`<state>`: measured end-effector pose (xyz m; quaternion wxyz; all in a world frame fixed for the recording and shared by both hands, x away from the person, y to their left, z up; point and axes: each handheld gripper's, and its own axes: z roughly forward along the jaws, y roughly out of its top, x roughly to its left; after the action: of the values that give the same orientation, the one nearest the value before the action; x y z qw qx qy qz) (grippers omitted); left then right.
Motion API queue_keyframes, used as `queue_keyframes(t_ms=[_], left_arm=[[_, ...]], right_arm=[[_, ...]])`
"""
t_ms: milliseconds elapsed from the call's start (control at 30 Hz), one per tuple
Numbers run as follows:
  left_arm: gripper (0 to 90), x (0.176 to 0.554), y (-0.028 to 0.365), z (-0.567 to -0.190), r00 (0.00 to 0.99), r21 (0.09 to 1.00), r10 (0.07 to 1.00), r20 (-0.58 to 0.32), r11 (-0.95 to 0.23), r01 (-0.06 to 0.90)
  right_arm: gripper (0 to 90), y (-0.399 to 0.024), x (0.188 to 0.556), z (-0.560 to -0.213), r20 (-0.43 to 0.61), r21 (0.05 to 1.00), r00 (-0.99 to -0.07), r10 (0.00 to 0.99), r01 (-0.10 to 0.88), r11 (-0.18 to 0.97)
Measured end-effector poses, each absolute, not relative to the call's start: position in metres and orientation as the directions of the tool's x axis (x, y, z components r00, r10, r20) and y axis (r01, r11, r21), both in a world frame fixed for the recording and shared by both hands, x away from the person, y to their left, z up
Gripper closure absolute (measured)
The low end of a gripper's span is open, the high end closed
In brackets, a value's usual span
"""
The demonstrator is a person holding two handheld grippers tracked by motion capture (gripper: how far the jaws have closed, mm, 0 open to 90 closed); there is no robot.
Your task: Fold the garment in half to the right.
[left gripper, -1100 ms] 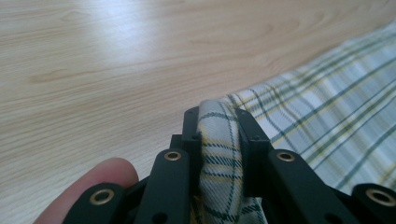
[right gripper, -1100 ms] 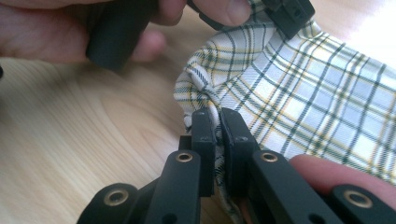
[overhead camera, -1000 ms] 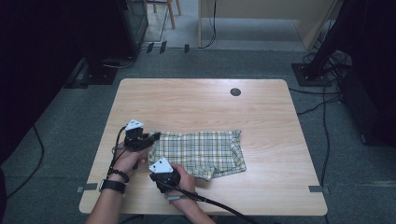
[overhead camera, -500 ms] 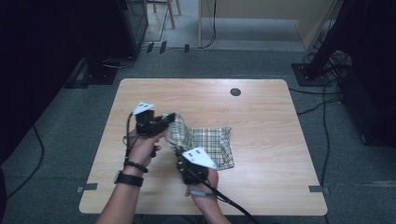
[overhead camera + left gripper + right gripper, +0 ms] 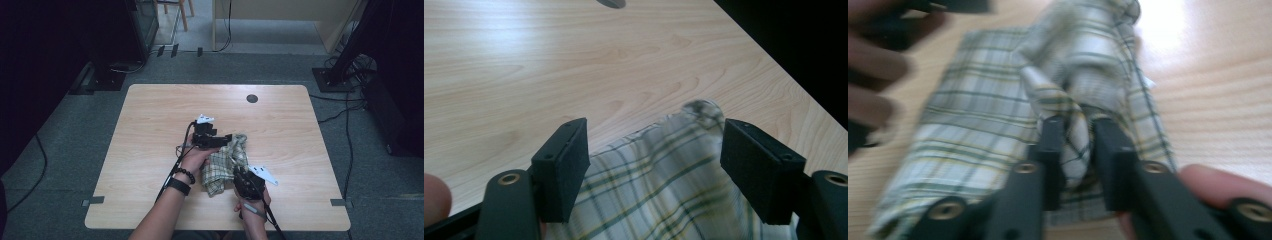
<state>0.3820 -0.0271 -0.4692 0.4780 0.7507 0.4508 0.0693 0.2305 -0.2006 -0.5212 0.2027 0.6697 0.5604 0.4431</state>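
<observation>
Folded rightward since a second ago, the plaid cloth (image 5: 226, 164) now lies bunched mid-bench (image 5: 150, 130).
Left hand-held gripper (image 5: 227, 140), jaws just opening, stands spread over the released edge; right hand-held gripper (image 5: 1077, 150), also loosening, pinches a fold to set it.

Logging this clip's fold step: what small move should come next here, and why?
Probably release the right tool and draw it back: its jaws, just opening, have a fold of the plaid cloth between them, while the left tool has just opened above it.

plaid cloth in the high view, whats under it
The folded green-and-cream plaid cloth lies on the light wooden table. Bare wood shows around it; whatever lies beneath its folds is covered.
</observation>
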Motion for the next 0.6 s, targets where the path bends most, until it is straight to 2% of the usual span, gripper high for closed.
queue_keyframes(t_ms=[100, 167, 300, 400, 500, 600], left_arm=[[27.9, 0.376, -0.005, -0.468, 0.572, 0.787, 0.762, -0.305, -0.136, 0.602], [28.1, 0.370, 0.004, -0.472, 0.569, 0.779, 0.775, -0.276, -0.166, 0.604], [28.2, 0.362, 0.005, -0.486, 0.572, 0.738, 0.787, -0.229, -0.243, 0.629], [28.1, 0.362, 0.000, -0.498, 0.565, 0.704, 0.792, -0.231, -0.265, 0.659], [28.1, 0.363, -0.001, -0.504, 0.551, 0.694, 0.796, -0.249, -0.250, 0.675], [28.1, 0.363, -0.003, -0.507, 0.549, 0.690, 0.804, -0.229, -0.264, 0.674]], right_arm=[[57.7, -0.208, 0.229, -0.525, 0.365, 0.766, -0.038, 0.930, 0.580, -0.277], [55.1, -0.213, 0.227, -0.526, 0.350, 0.775, -0.030, 0.936, 0.571, -0.271], [56.1, -0.223, 0.227, -0.526, 0.345, 0.780, -0.015, 0.938, 0.560, -0.278], [50.4, -0.229, 0.230, -0.523, 0.354, 0.766, -0.030, 0.935, 0.582, -0.271], [50.1, -0.238, 0.230, -0.506, 0.356, 0.788, -0.040, 0.934, 0.550, -0.277], [49.6, -0.245, 0.247, -0.485, 0.311, 0.819, -0.077, 0.947, 0.528, -0.225]])
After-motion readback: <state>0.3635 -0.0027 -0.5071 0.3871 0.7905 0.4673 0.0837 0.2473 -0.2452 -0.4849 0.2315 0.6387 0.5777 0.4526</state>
